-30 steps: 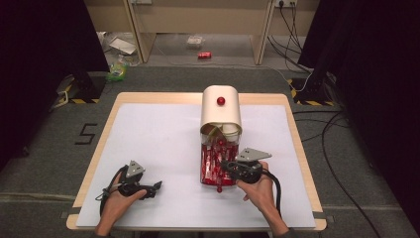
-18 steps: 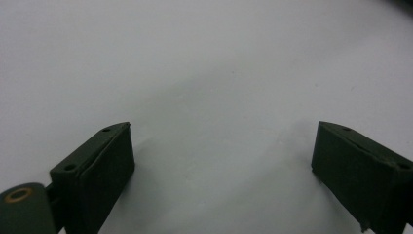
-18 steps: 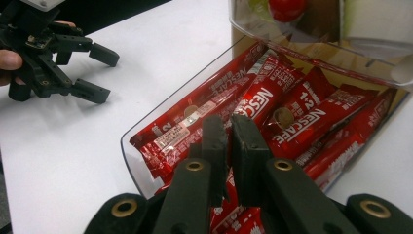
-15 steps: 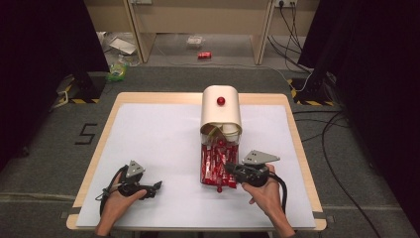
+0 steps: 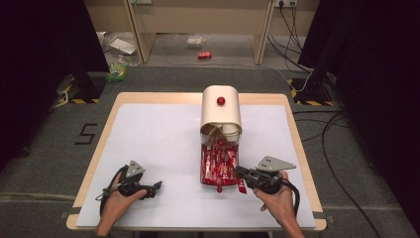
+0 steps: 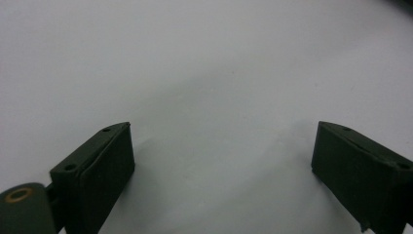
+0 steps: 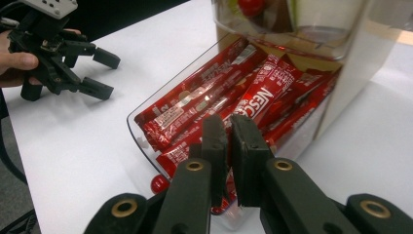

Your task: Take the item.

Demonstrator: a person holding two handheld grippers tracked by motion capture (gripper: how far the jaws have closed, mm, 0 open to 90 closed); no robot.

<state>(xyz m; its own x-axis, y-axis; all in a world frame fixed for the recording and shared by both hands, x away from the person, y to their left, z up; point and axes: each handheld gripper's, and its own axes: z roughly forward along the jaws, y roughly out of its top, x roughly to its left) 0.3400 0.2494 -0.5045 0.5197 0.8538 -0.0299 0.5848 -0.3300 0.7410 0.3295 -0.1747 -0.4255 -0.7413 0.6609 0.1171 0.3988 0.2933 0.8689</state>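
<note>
Right gripper (image 7: 228, 127) pinched red sachet (image 5: 241, 186) at clear drawer's (image 5: 218, 171) open end, near desk's (image 5: 163, 144) front edge, likely drawing one out. Left gripper (image 5: 157, 186) spread, parked front-left, empty.

Whether the right hand-held gripper (image 7: 230, 141) pinches a red sachet (image 7: 214, 204) stays hidden behind its jaws.
</note>
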